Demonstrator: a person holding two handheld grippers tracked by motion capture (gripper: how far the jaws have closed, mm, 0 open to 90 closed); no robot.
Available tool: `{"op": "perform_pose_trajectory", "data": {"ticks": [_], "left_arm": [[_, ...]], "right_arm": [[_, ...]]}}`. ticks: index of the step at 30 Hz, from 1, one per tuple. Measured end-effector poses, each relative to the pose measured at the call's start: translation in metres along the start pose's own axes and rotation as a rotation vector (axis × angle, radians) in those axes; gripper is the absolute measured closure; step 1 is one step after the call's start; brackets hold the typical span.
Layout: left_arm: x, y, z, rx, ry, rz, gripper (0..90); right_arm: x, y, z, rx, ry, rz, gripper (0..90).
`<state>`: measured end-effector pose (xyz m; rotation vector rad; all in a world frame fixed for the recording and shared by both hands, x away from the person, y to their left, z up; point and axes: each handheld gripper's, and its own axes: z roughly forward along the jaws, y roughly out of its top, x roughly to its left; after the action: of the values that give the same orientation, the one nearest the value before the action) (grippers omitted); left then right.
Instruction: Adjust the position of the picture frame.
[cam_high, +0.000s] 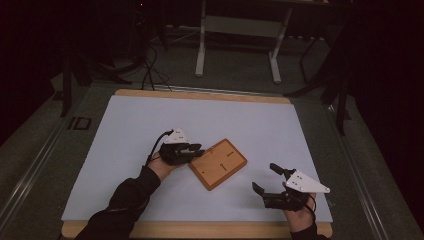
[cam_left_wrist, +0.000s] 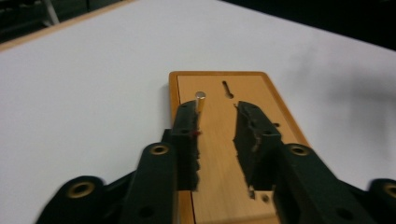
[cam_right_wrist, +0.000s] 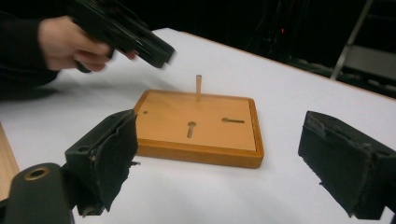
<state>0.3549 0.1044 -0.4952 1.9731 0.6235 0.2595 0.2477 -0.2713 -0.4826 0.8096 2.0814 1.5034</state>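
Now the left claw hangs released over the left corner of the wooden board, which lies near the middle of the table, a little toward the near edge. A short peg stands upright in the board, touching neither pad, so that insertion looks done. Two keyhole slots remain empty. Near the right near corner, the right claw waits wide open, holding nothing. No readable writing shows.

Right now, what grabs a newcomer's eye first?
The orange wooden board lying askew mid-table, one thin peg standing upright near its edge. The left tongs hover just above it, jaws apart and off the peg; the right tongs gape wide near the front edge.
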Motion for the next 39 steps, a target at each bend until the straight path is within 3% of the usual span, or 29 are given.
{"op": "perform_pose_trajectory", "data": {"ticks": [3, 7, 10, 14, 17, 20, 21, 24, 26, 30, 36, 39], "left_arm": [[-0.005, -0.004, -0.014, -0.016, 0.009, -0.009, 67.4], [-0.013, -0.012, -0.018, -0.006, -0.006, -0.007, 69.3], [-0.023, -0.018, -0.014, -0.003, -0.029, -0.021, 70.5], [-0.041, -0.022, -0.004, 0.031, -0.059, 0.002, 71.1], [-0.053, -0.025, 0.003, 0.040, -0.099, -0.018, 72.2], [-0.063, -0.025, 0.010, 0.066, -0.133, -0.005, 77.0], [-0.070, -0.026, 0.016, 0.095, -0.165, 0.004, 77.0], [-0.077, -0.029, 0.024, 0.115, -0.170, 0.014, 87.8], [-0.082, -0.031, 0.027, 0.123, -0.167, 0.025, 89.5], [-0.088, -0.033, 0.034, 0.154, -0.185, 0.048, 89.6], [-0.092, -0.037, 0.041, 0.217, -0.157, 0.069, 89.7], [-0.089, -0.039, 0.042, 0.223, -0.149, 0.060, 89.7]], "right_arm": [[-0.002, 0.003, 0.002, -0.009, 0.037, 0.053, 11.6], [-0.001, 0.001, 0.001, -0.033, 0.035, 0.050, 11.5], [-0.001, -0.002, 0.001, -0.038, 0.042, 0.055, 11.6], [-0.004, -0.004, 0.000, -0.036, 0.033, 0.064, 11.6], [-0.007, -0.006, -0.001, -0.036, 0.027, 0.079, 11.9], [-0.008, -0.007, -0.001, -0.034, 0.023, 0.082, 11.9], [-0.008, -0.007, -0.001, -0.035, 0.024, 0.085, 11.9], [-0.008, -0.008, -0.001, -0.033, 0.031, 0.084, 12.0], [-0.007, -0.008, 0.000, -0.033, 0.036, 0.082, 12.0], [-0.008, -0.008, 0.001, -0.028, 0.041, 0.079, 12.0], [-0.008, -0.008, 0.001, -0.027, 0.041, 0.081, 12.1], [-0.009, -0.008, 0.001, -0.025, 0.040, 0.084, 12.2]]}}
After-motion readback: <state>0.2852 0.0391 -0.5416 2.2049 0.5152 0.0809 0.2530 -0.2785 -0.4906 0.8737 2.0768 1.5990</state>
